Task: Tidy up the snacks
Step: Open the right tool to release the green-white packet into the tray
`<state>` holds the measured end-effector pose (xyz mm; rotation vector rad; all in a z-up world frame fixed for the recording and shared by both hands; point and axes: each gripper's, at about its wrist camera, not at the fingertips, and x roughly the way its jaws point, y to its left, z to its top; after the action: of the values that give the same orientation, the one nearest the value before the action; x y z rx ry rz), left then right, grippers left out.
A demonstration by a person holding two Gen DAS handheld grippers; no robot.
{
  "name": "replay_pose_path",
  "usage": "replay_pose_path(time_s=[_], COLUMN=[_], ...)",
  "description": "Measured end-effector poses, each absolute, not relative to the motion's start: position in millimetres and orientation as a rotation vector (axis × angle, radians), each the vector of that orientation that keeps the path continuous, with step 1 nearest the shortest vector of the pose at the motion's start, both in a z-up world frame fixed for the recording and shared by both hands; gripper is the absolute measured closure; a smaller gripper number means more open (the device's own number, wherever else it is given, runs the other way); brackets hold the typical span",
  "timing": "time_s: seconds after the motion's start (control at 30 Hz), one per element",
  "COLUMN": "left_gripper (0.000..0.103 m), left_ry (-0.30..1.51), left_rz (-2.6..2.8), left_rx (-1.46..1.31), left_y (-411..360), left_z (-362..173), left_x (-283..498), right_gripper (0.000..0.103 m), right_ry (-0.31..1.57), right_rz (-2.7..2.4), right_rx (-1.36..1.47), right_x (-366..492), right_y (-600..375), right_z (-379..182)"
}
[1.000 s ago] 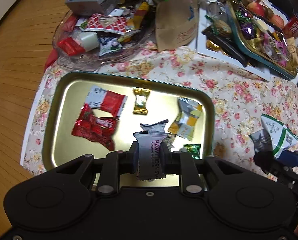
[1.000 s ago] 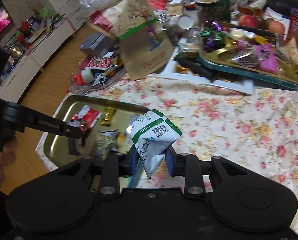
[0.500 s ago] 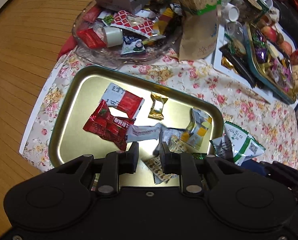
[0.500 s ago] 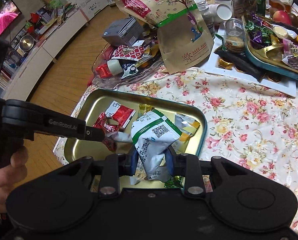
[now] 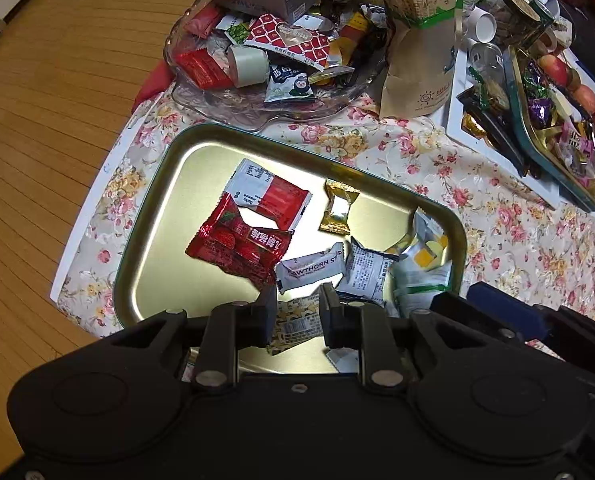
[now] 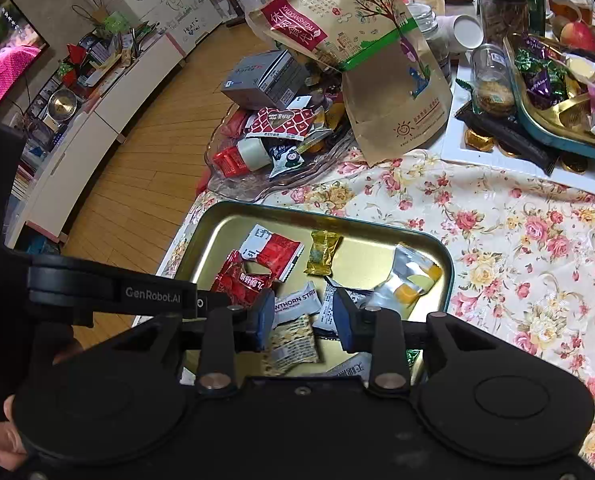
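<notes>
A gold tray [image 5: 157,240] [image 6: 217,232] on the floral cloth holds several wrapped snacks: a red-and-white packet [image 5: 269,196], a red strawberry packet [image 5: 237,244], a gold candy [image 5: 337,208] and a white Hawthorn strip [image 5: 311,268] [image 6: 295,302]. My left gripper [image 5: 296,312] is open and empty above the tray's near edge. My right gripper [image 6: 303,318] is open and empty beside it, over the tray. The green-and-white packet [image 5: 421,284] lies at the tray's right edge, partly hidden.
A glass dish [image 5: 217,96] [image 6: 233,184] heaped with snacks and a grey box stands behind the tray. A brown paper pouch [image 6: 377,60] leans next to it. A second teal tray [image 6: 557,128] full of sweets sits at the far right. Wooden floor lies left.
The left gripper let the Hawthorn strip drop into the tray and stayed open. The right gripper moved over the tray and opened, releasing the green-and-white packet.
</notes>
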<state>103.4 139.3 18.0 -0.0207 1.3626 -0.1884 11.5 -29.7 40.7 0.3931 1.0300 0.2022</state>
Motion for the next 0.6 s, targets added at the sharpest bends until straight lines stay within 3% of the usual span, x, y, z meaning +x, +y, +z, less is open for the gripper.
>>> replay_pose_path(time_s=[0.17,0.6], left_gripper=[0.073,0.073], left_ry=[1.346,1.242], left_rz=[-0.19,-0.224], left_rx=[0.029,0.253], left_y=[132.3,93.2], left_z=[17.4,14.4], left_x=[98.6,70.3], right_gripper=[0.06,0.06], right_ry=[1.052,1.136], right_rz=[0.153,-0.013], right_rx=[0.356,0.345], right_x=[8.1,-16.3], right_y=[-33.3,-59.1], right_z=[38.3,24.4])
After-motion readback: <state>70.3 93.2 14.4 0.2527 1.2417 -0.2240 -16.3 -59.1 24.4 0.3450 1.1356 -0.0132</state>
